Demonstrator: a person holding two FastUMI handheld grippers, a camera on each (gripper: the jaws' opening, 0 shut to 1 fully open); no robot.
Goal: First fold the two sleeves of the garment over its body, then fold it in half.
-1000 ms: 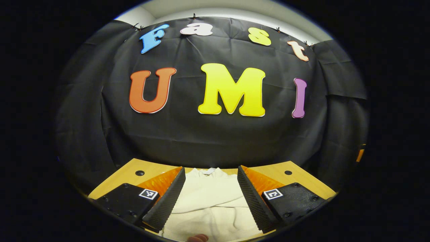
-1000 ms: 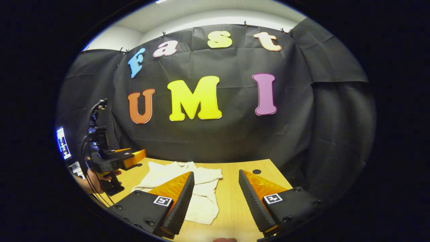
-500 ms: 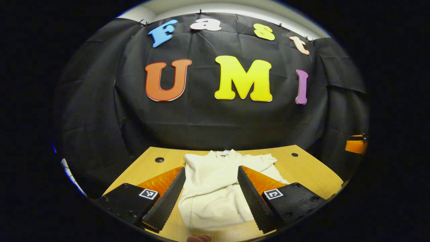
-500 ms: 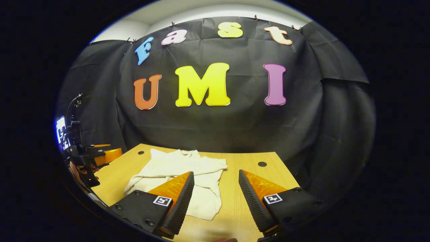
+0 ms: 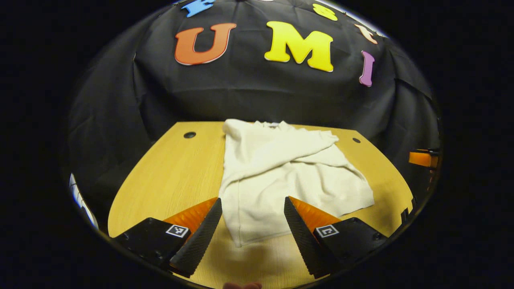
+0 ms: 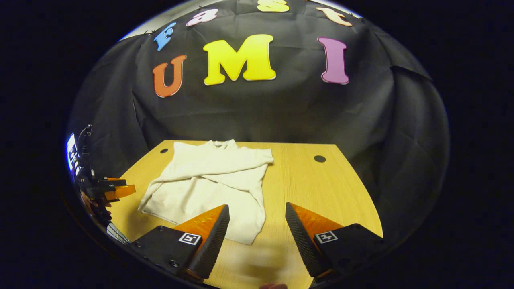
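Note:
A cream long-sleeved garment lies on the wooden table, collar toward the booth wall, with both sleeves crossed over its body. In the right gripper view the same garment lies left of centre. My left gripper is open, held above the table's near side, with the garment's hem between and beyond its fingers and nothing gripped. My right gripper is open too, above bare table by the garment's near right corner. The left gripper also appears far left in the right gripper view, held by a hand.
Black cloth walls close the table at the back and sides. Two round holes sit in the tabletop's far corners. Bare wood lies left of the garment in the left gripper view and right of it in the right gripper view.
Both grippers have drawn back and tilted down, so the whole garment and more table now show. Both stayed open and the garment has not moved.

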